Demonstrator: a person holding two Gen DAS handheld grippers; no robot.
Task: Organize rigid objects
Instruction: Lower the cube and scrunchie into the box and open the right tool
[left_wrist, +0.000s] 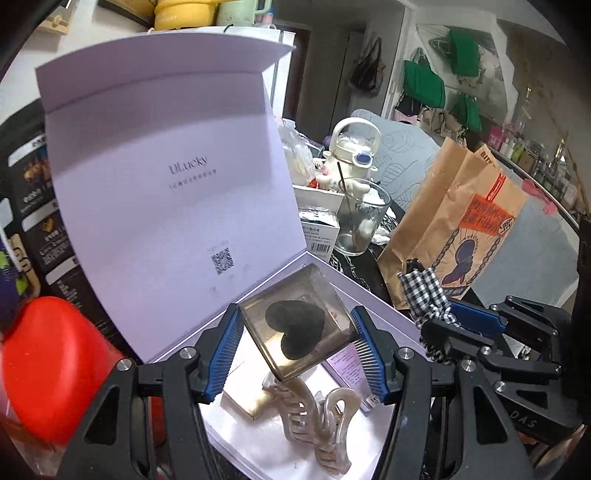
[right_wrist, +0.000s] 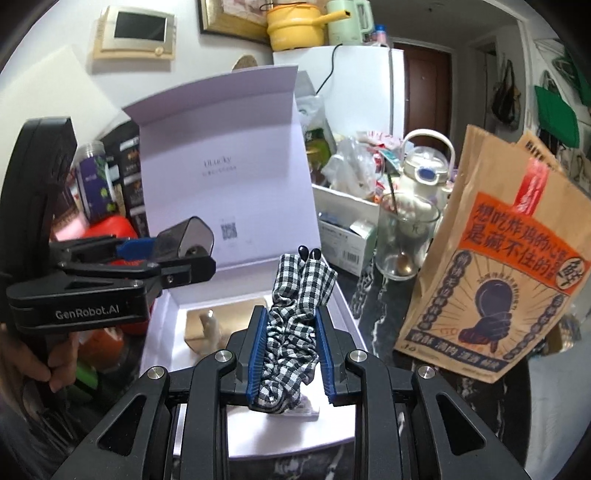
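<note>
On a cluttered surface (right_wrist: 373, 295), a clear heart block (left_wrist: 295, 328) and a gingham hair tie (right_wrist: 291, 332) are held clamped in left and right jaws above the open white box (left_wrist: 177, 177) (placing step), so lowering and release are judged next.

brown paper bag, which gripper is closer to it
Right. The right gripper, shut on the gingham scrunchie, hangs just beside the brown paper bag; the left gripper, gripping the clear heart cube, is over the white box, farther away.

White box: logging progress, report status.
Left gripper shut on clear heart block, over white box. Right gripper shut on checkered scrunchie. Hair claw already inside.
</note>
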